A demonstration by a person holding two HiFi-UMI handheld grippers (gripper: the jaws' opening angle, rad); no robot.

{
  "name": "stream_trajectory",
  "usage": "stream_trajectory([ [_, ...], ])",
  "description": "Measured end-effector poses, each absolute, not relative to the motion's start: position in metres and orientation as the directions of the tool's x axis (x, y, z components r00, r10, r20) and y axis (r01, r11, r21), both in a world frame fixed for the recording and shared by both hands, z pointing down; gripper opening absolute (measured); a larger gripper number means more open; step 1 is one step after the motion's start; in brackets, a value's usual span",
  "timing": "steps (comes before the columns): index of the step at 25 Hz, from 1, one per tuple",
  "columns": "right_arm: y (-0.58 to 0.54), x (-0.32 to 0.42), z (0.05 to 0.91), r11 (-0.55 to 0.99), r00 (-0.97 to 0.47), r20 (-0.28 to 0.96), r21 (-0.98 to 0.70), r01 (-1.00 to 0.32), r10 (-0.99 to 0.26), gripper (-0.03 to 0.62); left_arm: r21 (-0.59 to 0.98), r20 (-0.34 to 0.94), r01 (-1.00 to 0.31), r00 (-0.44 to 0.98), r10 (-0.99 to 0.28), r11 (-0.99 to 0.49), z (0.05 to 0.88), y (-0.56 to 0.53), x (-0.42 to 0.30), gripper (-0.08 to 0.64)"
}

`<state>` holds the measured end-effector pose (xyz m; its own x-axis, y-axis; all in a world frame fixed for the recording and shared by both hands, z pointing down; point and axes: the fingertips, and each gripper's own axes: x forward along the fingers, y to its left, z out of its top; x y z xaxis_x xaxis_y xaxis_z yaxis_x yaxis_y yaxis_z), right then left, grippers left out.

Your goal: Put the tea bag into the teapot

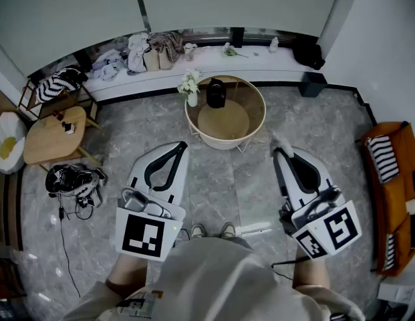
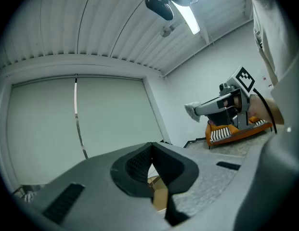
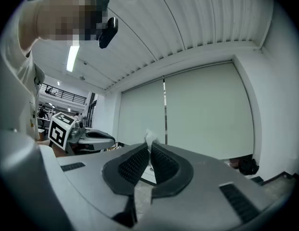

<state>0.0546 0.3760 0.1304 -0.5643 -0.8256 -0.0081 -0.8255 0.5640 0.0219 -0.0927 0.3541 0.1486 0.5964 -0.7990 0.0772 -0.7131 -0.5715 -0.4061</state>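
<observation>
Two grippers were held level. Your right gripper (image 1: 277, 151) pinched the tea bag (image 1: 282, 142) tight at its tips so it would not drop. Your left gripper (image 1: 182, 146) was closed on nothing. The teapot (image 1: 216, 93) sat ahead on the table (image 1: 259, 116), well apart.

The person wears a pale grey top (image 1: 207, 279) with short sleeves and light shoes (image 1: 197, 231). The left gripper (image 1: 181, 147) and the right gripper (image 1: 279, 147) have white shells, black ribbed pads (image 3: 132, 165) and a cube (image 1: 144, 236) with black-and-white square markers. A thin black cable (image 1: 281, 264) runs below the right one.
</observation>
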Motion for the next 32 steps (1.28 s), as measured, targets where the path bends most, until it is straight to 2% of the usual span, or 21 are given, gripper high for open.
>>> stream_trajectory([
  [15,0.366,0.057,0.130,0.560,-0.559,-0.028,0.000,-0.829,-0.828,0.017,-0.372,0.090,-0.724,0.594,-0.799,-0.580,0.156,0.344,-0.089,0.008],
  [32,0.346,0.121,0.134,0.574,-0.573,-0.030,-0.015,-0.819,-0.819,0.017,-0.366,0.126,-0.736,0.568,-0.814,-0.570,0.161,0.326,-0.030,0.008],
])
